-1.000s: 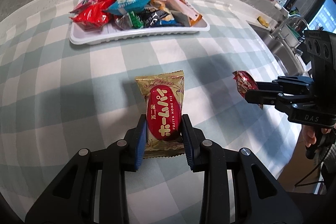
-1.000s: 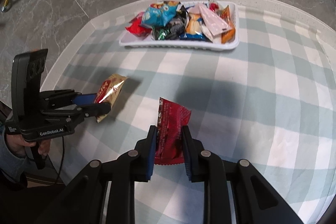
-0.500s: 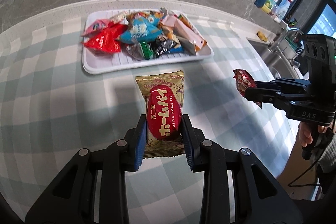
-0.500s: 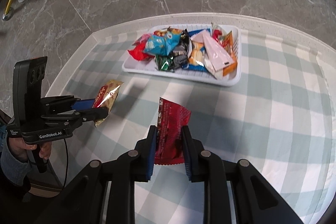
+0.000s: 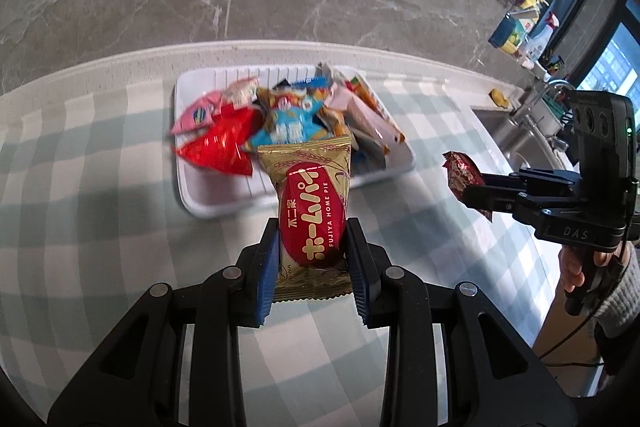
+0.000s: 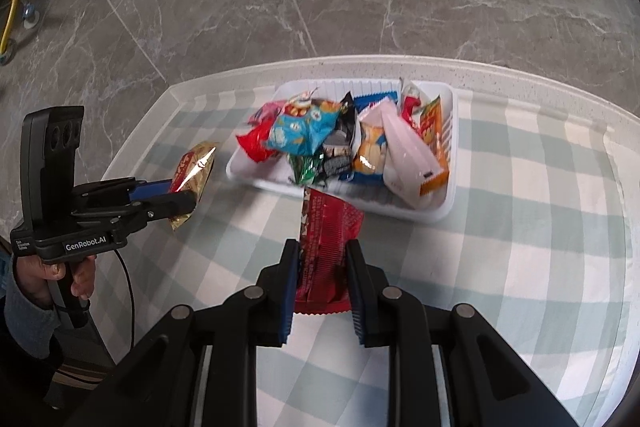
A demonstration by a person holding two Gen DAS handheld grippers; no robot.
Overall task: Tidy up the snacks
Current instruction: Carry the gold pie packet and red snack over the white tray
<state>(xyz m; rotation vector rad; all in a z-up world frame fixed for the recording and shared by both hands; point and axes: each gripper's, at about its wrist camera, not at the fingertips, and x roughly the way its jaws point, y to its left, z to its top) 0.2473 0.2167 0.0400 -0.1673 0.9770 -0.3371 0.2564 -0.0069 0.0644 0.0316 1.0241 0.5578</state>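
- The left gripper [image 5: 312, 255] has its blue pads closed on the sides of a gold Fujiya Home Pie packet [image 5: 310, 211], pinched near its lower half so the printed face stays up and the top edge juts forward, clear of the cloth.
- The right gripper [image 6: 322, 267] is clamped on a red foil snack packet [image 6: 326, 239], held edge-on for the same reason.
- Both packets hang above the checked tablecloth [image 6: 520, 227], just short of the white tray [image 6: 448, 203], which is already heaped with snacks.
- Judging from that pile, the tray is the collecting place, and each packet is probably meant to be dropped there.
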